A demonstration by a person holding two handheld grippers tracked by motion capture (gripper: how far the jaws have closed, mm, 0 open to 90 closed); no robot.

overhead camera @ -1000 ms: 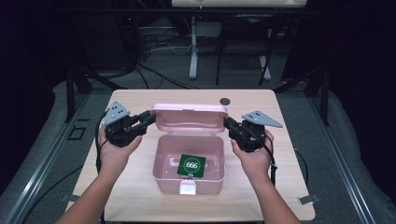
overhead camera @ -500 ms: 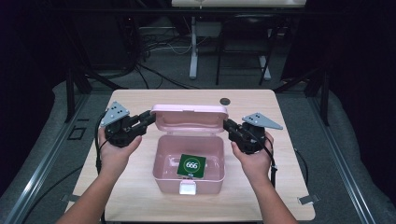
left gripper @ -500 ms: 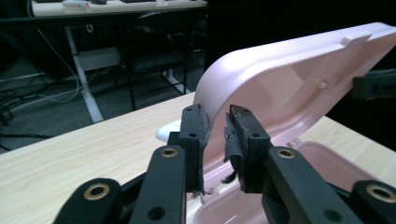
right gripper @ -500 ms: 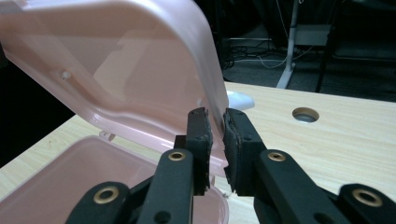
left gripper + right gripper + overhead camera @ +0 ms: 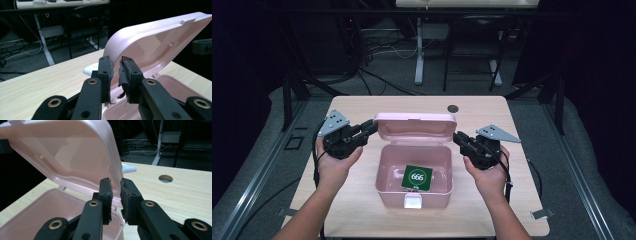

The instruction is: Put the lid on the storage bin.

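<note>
The pink box [image 5: 414,175] is located at table [image 5: 362,107] centre, near the front edge, w/ its lid [image 5: 414,126] raised on the far side and tilted back. A green card marked 666 [image 5: 417,177] lies flat on the box floor. A white latch tab [image 5: 414,201] is seen on the front wall.

L gripper [image 5: 371,126] is held at the lid's left end. In the left gripper view the lid edge [image 5: 117,53] is clamped between the jaws; the jaws have just been closing, and the pads are pressed on the rim.

R gripper [image 5: 458,137] is held at the lid's right end. In the right gripper view [image 5: 115,185] the lid edge [image 5: 113,167] sits in the narrow gap between the jaws; the jaws have just been opening. Pad contact w/ the rim cannot be told.

A round hole [image 5: 453,108] is seen in the table behind the lid, to the right.
</note>
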